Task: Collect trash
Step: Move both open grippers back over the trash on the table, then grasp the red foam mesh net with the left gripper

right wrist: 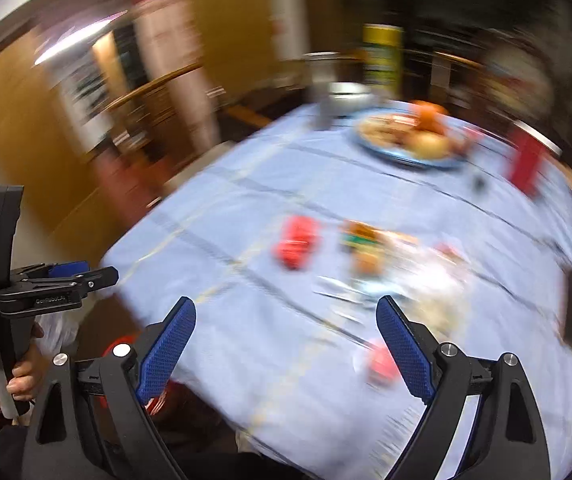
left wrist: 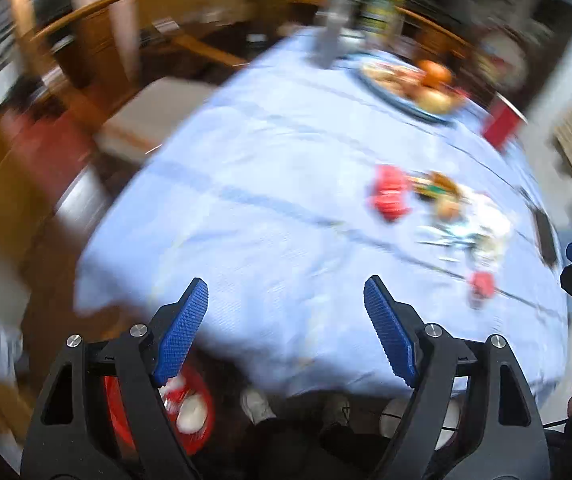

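Presently: 2 grippers, left gripper (left wrist: 286, 328) and right gripper (right wrist: 286, 348), jaws apart, empty. Red wrapper (right wrist: 297, 247) lies on blue tablecloth (right wrist: 246, 320) ahead; seemingly nearer the right, though blurred.

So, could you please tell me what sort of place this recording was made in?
Most likely a home dining room: a table under a light blue tablecloth, a plate of food on it, and curved wooden chairs around it. The pictures are blurred, so the finer details are unclear.
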Demonstrator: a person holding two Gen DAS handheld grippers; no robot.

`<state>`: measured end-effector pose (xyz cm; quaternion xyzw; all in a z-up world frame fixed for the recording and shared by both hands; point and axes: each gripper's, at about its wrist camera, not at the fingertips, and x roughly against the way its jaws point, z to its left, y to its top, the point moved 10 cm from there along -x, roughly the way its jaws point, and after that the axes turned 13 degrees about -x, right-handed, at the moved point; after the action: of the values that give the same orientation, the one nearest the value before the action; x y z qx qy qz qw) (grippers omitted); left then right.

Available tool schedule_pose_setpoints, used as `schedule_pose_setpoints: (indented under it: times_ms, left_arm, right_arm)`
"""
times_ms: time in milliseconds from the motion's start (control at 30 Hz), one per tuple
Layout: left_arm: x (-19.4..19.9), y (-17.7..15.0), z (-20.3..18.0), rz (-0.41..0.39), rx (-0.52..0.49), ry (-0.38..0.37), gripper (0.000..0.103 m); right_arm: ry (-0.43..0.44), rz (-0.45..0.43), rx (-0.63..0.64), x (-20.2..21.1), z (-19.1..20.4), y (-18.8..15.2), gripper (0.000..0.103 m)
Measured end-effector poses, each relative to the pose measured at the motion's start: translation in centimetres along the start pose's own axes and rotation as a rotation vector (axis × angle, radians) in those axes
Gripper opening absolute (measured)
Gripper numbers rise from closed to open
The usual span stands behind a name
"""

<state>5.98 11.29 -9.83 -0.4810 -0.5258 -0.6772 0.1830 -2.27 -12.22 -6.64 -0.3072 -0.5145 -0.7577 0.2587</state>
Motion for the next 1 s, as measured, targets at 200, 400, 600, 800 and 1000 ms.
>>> schedule_pose_setpoints:
  times_ms: [200,400,600,800,1000]
  left_arm:
    - [-2.4,5.5,-9.3,-0.022,-0.231,-0.138,0.078]
    - [-4.9,7.2,-13.4,-0.002,-0.349,-0.193,0.081]
    - [-8.1,8.3,-12.5,0.038,-0.353,-0.186,0.081]
    - [-11.5,9.1,-10.6,0.081,-0.31,-0.176,0.081]
    - [-15.4,9.6,-8.7,0.127,-0.244,-0.174,0.081]
  right_arm:
    - [-0.145,-0.11,-0.279,4.0,-10.1,-1.0,0.091]
    - [-0.234,-0.163,-0.409,6.5,-14.4,-3.7,0.092]
    - [-0.295,-0.186,-0.489,7.8,-16.1,-5.2,0.092]
    - [-0.356,-0.185,-0.509,8.4,-16.7,-5.9,0.092]
    - [-0.415,-0.16,-0.521,8.8,-17.5,-7.1,0.092]
